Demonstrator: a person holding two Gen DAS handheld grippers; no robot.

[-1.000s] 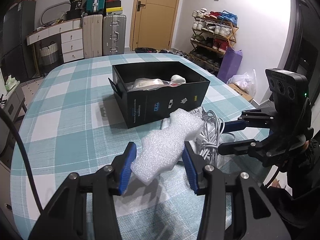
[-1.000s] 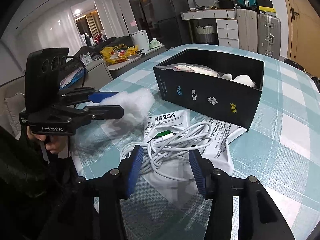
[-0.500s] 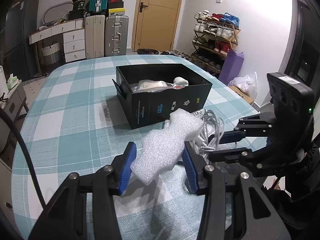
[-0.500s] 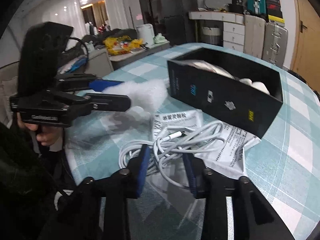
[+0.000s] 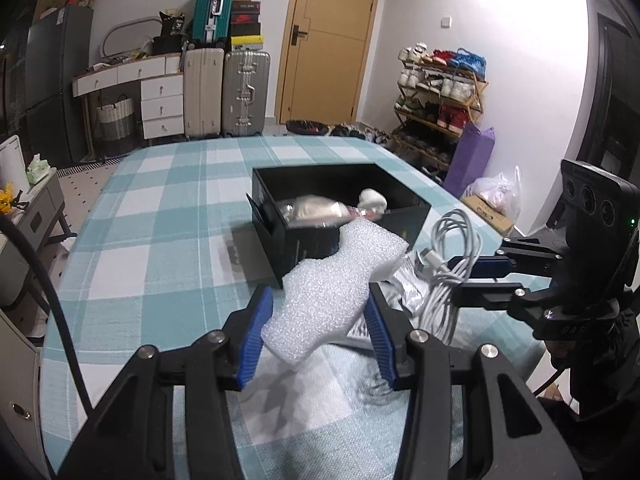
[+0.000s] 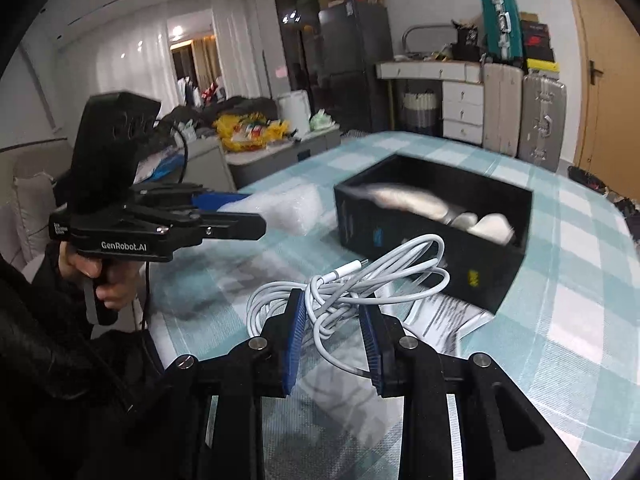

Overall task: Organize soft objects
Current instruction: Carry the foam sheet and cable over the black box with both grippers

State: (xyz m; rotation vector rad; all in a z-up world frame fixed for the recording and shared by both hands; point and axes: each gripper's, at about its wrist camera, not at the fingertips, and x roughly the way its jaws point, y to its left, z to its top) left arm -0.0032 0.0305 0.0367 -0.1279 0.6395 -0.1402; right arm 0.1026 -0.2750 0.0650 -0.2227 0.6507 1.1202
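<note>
Left wrist view: left gripper (image 5: pixel 318 330) clamped white foam piece (image 5: pixel 336 284) between blue pads (image 5: pixel 256 334), held above checked tablecloth (image 5: pixel 160 240), short of black box (image 5: pixel 340 216). Right wrist view: right gripper (image 6: pixel 334 344) pinched narrow on white cable bundle (image 6: pixel 360 284), lifted off printed leaflet (image 6: pixel 448 320); showed hand on left handle, unseen in other. Versus a second ago: right fingers closed from wide, cable raised off table.
</note>
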